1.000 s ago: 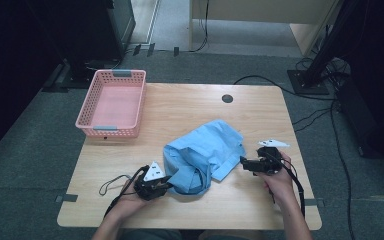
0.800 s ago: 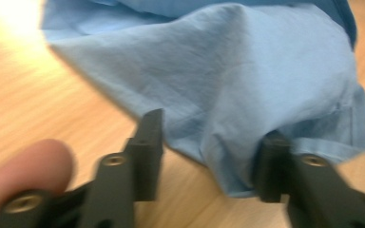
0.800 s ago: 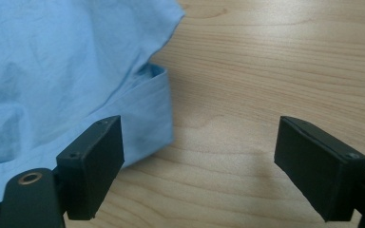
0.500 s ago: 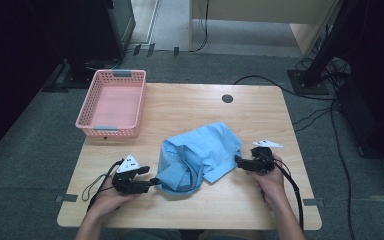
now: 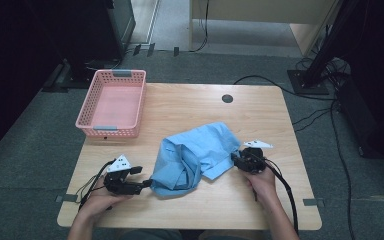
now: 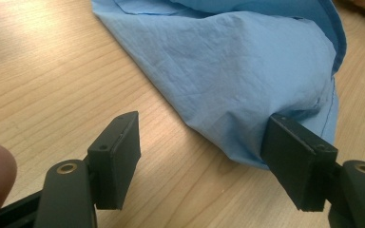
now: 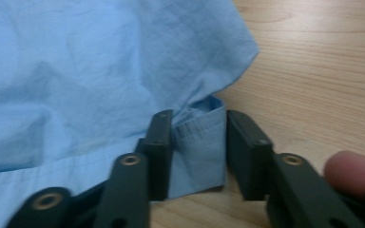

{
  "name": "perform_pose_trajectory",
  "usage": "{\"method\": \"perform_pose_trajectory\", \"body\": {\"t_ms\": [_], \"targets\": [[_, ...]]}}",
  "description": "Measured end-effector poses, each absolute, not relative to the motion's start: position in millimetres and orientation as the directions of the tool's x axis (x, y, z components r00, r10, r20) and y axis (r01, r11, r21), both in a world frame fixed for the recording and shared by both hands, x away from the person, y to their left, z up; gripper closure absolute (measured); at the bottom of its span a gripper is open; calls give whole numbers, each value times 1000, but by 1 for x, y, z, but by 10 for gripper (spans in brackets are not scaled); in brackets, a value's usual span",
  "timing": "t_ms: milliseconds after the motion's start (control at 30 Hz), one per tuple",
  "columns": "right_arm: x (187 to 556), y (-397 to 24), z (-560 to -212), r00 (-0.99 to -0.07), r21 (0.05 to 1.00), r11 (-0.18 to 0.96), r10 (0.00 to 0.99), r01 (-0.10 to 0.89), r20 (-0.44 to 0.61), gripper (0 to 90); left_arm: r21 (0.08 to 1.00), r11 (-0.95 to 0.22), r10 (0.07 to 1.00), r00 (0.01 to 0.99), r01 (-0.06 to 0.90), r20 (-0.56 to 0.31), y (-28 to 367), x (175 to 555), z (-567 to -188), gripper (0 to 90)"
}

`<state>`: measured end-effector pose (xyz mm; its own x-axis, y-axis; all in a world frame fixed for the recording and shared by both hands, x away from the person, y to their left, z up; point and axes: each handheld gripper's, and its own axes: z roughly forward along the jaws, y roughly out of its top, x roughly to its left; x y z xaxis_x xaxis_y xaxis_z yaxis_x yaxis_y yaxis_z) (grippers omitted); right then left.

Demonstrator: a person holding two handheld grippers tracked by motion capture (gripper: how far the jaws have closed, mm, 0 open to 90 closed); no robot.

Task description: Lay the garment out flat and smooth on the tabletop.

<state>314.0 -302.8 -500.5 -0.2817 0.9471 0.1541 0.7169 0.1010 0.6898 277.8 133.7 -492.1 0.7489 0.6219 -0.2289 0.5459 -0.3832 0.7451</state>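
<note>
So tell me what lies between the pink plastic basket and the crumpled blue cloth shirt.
Bare table: in the high view, light wooden tabletop runs from the pink plastic basket to the crumpled blue cloth shirt, with nothing lying on it.

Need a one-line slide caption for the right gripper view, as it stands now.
Right gripper closing its jaws around a folded edge of the blue cloth on the wooden table.

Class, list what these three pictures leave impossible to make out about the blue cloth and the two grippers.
- Blue cloth: its folds hide what garment it is, high view.
- Right gripper: blur hides whether both pads press the cuff between them, right gripper view.
- Left gripper: jaws have just opened; whether the right pad touches cloth is unclear.
</note>
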Motion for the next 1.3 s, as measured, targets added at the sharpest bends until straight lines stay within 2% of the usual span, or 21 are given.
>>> {"method": "perform_pose_trajectory", "body": {"t_ms": [133,333,533,767,1100,1267,1300], "targets": [[312,-306,-498,-285,705,106,948,701,140,828,751,-381,608,758,539,-236,138,277,-490,300],[310,-318,-494,-277,716,93,950,691,144,856,756,-364,617,749,544,-241,155,278,-487,296],[305,-329,-487,-325,721,62,917,690,233,857,784,-284,680,693,552,-241,167,282,-479,297],[302,-333,-477,-348,754,17,894,657,282,853,812,-290,711,682,507,-172,110,291,-465,290],[302,-335,-480,-326,740,3,899,672,293,636,777,-236,784,587,583,-202,30,322,-462,291],[303,-329,-485,-330,704,22,893,710,305,509,767,-271,793,586,582,-165,7,328,-466,292],[303,-329,-485,-330,704,22,893,710,305,509,761,-284,795,587,583,-154,4,328,-468,292]]}}
